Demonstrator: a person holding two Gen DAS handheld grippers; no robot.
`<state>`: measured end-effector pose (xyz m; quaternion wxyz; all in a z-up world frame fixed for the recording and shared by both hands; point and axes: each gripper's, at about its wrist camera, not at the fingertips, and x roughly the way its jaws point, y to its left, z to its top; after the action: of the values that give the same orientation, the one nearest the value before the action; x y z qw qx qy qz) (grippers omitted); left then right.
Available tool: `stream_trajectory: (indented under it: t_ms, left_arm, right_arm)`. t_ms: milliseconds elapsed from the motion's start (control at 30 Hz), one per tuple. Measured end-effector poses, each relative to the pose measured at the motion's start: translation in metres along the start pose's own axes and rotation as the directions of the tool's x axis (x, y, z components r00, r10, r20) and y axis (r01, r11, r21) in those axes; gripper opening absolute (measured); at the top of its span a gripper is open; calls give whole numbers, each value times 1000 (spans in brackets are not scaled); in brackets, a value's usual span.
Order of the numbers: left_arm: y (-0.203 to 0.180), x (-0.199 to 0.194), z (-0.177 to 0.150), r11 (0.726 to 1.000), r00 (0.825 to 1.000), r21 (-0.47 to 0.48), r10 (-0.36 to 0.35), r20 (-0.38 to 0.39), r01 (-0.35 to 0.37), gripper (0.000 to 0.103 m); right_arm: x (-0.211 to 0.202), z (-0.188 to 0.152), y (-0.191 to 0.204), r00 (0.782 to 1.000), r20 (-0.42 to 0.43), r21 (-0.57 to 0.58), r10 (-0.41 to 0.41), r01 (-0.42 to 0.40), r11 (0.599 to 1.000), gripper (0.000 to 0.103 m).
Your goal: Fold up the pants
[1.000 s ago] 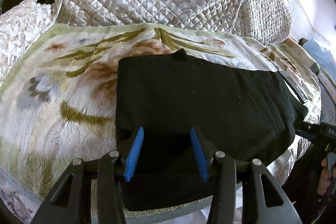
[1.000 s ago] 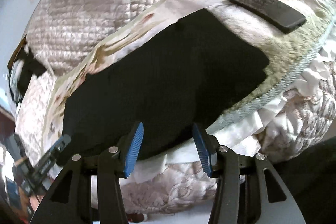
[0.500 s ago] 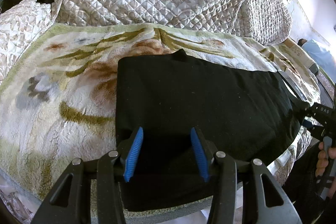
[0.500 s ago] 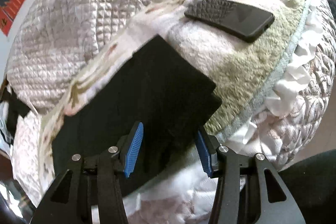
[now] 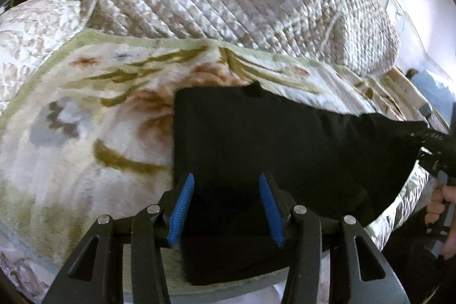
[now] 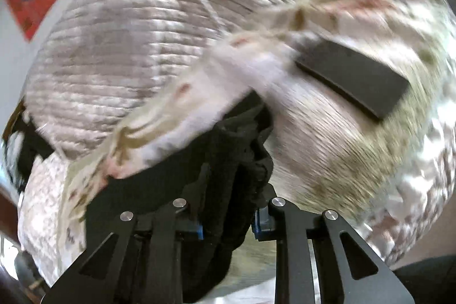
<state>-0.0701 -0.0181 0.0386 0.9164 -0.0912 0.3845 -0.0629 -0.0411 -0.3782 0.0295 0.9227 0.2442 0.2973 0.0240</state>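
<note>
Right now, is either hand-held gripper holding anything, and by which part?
The right hand-held gripper is closing on the black pants' bunched end; the left holds nothing.

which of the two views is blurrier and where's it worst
The right wrist view is blurrier: motion smear streaks the quilt, the blanket and the dark flat object, while the right gripper, closing on bunched black pants, reads sharp. The left wrist view is only slightly soft; its pants are too dark for detail, and fisheye bending curves both.
</note>
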Motion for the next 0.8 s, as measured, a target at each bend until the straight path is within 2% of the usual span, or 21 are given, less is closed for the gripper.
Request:
stream_trajectory:
  t_ms: [133,233,367,433,500,567,600,700,800]
  left_arm:
    - [16,-7,9,998,998,-53,47,35,-45,51]
    - [32,-13,12,992,995,-98,85,54,-79,51]
    - [60,-27,14,977,988,-173,137,77,-123,51]
    - [74,-34,13,966,983,-216,165,85,-144,51]
    - [87,-39,12,954,979,-255,183,87,-156,51]
    - [94,-40,10,947,978,-278,191,86,-160,51]
    - [96,-40,9,945,978,-284,190,85,-159,51]
    - [97,-39,7,945,979,-286,189,81,-159,51]
    - [101,-39,7,945,981,-292,178,82,-147,51]
  right_arm:
    - [-7,1,60,991,-10,-140,133,-133,981,23]
    - [-3,-13,113,969,-72,-251,238,-248,936,23]
    - [21,-54,175,921,-222,-371,321,-385,845,23]
    - [39,-82,196,889,-316,-405,332,-443,800,23]
    - [61,-108,206,861,-411,-417,301,-471,778,23]
    - [77,-131,208,857,-448,-449,254,-462,765,23]
    - [77,-134,208,859,-442,-452,258,-462,763,23]
    - [66,-128,211,874,-412,-470,258,-446,762,23]
    - [53,-129,218,892,-379,-521,246,-425,741,23]
